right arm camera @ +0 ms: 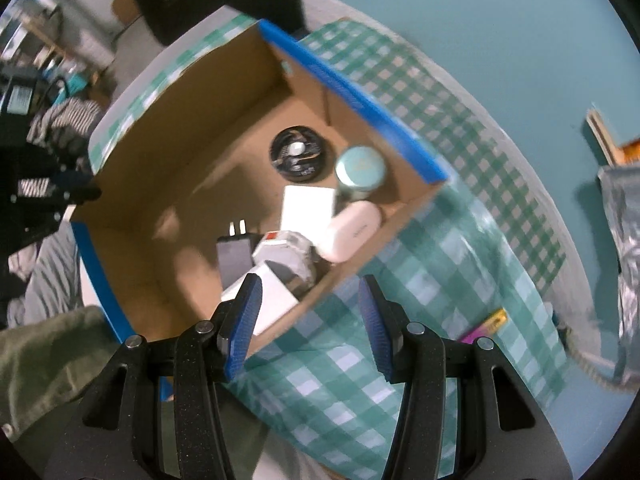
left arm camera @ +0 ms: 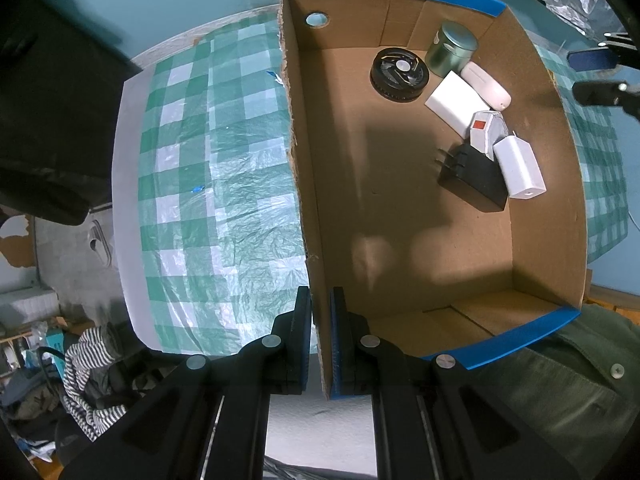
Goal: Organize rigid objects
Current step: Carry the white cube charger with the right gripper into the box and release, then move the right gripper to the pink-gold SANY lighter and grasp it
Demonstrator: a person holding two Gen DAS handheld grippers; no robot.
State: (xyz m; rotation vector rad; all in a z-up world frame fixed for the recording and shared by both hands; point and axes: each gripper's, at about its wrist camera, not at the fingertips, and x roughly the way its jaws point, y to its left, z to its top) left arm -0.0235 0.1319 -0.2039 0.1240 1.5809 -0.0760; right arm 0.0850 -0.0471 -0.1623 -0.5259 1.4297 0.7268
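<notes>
On the checked green-and-white tablecloth sits an open cardboard box with blue-edged end walls. The left gripper is clamped on the box's left side wall near the near corner, one finger outside the wall and one inside, pads pressed against the cardboard. The right gripper hangs above the box's opposite side wall, its jaws spread wide and holding nothing; its left finger overlaps the box interior, its right finger is over the cloth.

Contents are all gathered toward the far right of the box floor. A black round disc lies flat near the far wall. Just beside it stands a green metal tin, upright in the corner. A white flat block lies touching a white oval case. Nearer in, a black plug adapter with prongs pointing left lies against a white charger cube and a white-and-grey item with a red label.

A small pink-and-yellow object lies on the cloth outside the box; I cannot tell what it is.
</notes>
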